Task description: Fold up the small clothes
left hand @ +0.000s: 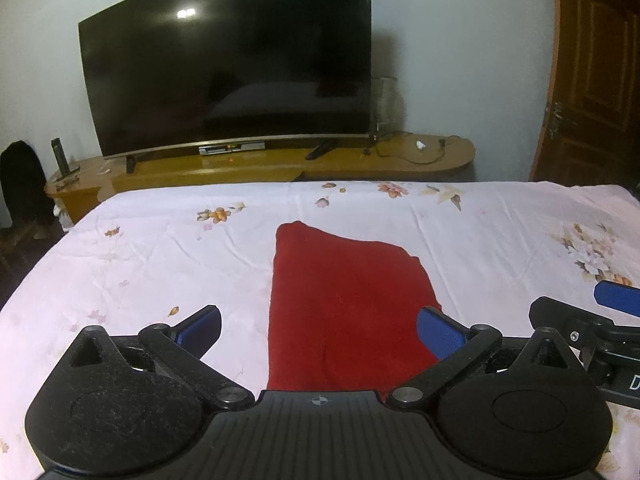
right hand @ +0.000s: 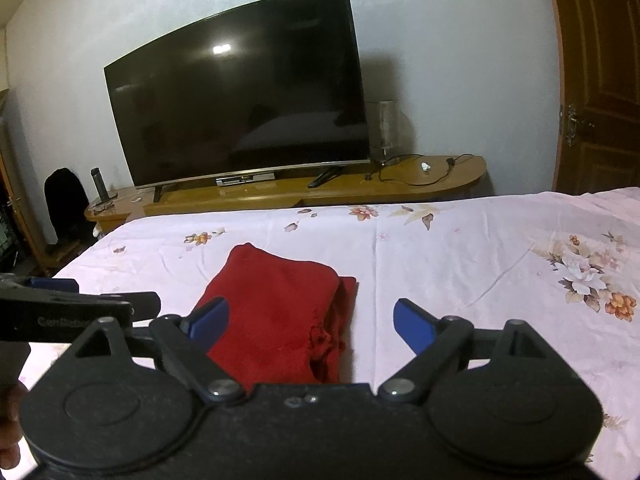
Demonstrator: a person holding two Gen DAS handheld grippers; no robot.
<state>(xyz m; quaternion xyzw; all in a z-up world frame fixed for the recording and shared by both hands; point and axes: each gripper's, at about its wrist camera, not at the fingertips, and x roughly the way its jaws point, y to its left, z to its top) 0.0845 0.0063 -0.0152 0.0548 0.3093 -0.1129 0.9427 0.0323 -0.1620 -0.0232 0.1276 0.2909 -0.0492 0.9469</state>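
Lying folded on the bed (left hand: 140, 248), the red garment (left hand: 344, 304) runs lengthwise from bottom centre toward mid-frame, between the released left claw (left hand: 320, 330) and beside the released, empty right claw (right hand: 310, 322).

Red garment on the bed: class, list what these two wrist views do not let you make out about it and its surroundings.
- Near edge of the red garment: both views, hidden behind each gripper's own body.
- Its type and number of folds: layers show only at its right side in the right wrist view.
- Items on the TV stand: too small to identify.
- Right gripper: cut off by the left wrist view's edge.
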